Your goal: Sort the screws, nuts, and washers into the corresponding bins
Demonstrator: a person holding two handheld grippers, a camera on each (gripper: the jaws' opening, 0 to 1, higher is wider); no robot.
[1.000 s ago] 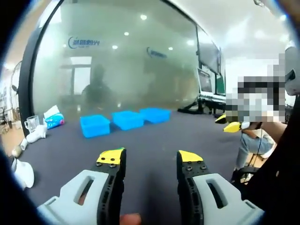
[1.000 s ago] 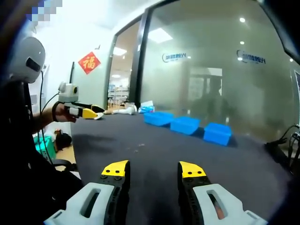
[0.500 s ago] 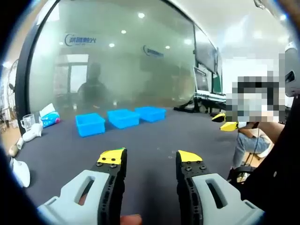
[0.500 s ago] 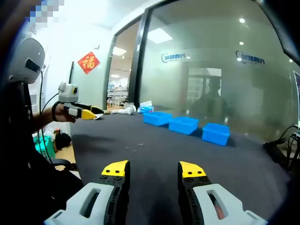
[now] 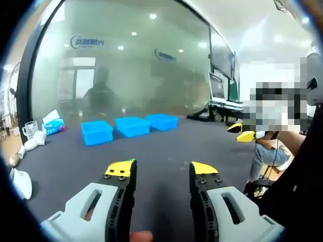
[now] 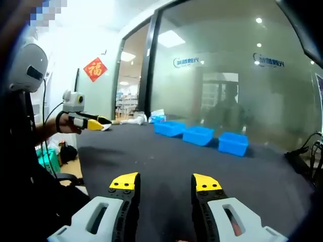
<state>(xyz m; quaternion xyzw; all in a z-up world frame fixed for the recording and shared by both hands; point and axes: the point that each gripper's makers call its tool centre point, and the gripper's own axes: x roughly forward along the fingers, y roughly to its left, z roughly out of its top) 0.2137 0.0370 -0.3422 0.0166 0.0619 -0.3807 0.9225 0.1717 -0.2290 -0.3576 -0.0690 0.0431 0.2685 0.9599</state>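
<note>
Three blue bins (image 5: 132,126) stand in a row at the far side of the dark grey table (image 5: 161,146), in front of a glass wall. In the right gripper view the same bins (image 6: 198,134) sit far ahead, right of centre. My left gripper (image 5: 161,169) is open above the table, nothing between its yellow-tipped jaws. My right gripper (image 6: 165,182) is open too and holds nothing. Each gripper shows in the other's view: the right gripper (image 5: 243,133) at the right, the left gripper (image 6: 91,122) at the left, held in a hand. I cannot make out screws, nuts or washers.
A tissue pack (image 5: 53,124), a glass cup (image 5: 29,131) and white objects (image 5: 22,184) lie at the table's left side. Monitors (image 5: 222,86) stand at the back right. The table's near edge (image 6: 83,174) drops off toward the person holding the grippers.
Both views have shifted only slightly with the hands. The jaws of both grippers stand as far apart as before, and the bins have not moved.
</note>
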